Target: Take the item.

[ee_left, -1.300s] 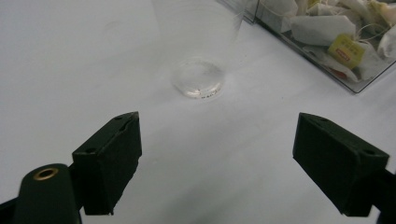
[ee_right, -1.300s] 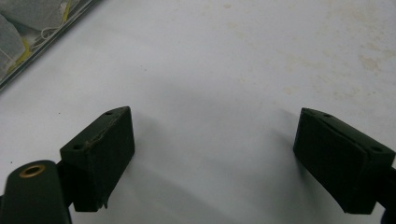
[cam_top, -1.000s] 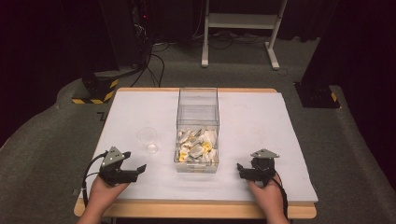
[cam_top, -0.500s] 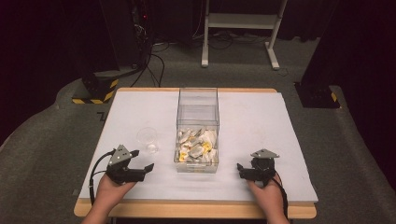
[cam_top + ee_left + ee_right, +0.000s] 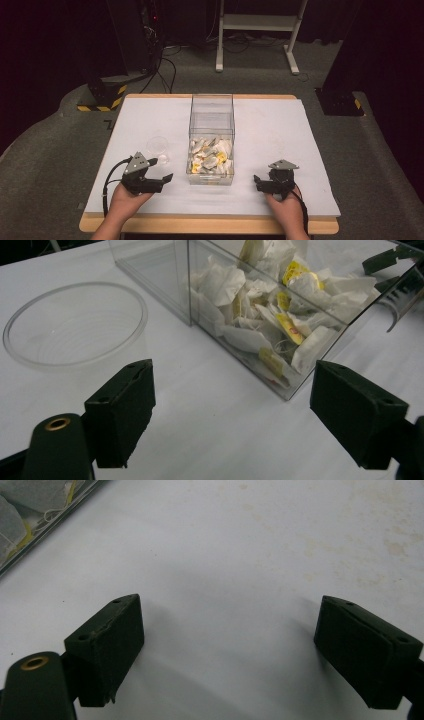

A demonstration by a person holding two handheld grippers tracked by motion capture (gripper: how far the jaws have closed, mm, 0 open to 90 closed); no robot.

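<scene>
nothing has been moved yet: sachets [image 5: 210, 156] lie in the clear box [image 5: 211, 117], the cup [image 5: 158, 146] is empty, and both the left tool [image 5: 159, 180] and the right tool [image 5: 260, 183] are held wide open, empty.

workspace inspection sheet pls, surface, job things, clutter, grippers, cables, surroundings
surface: white table, faint stains near the right gripper.
job's things: clear box at centre, tea bags heaped in its near end; empty clear cup to its left, upright.
clutter: nothing seen.
grippers: left gripper open, aimed at the box; right gripper open, low over bare table; both empty.
cables: one cable trails from the left gripper; more on the floor behind.
surroundings: grey carpet, white stand, black equipment with yellow-striped bases.
</scene>
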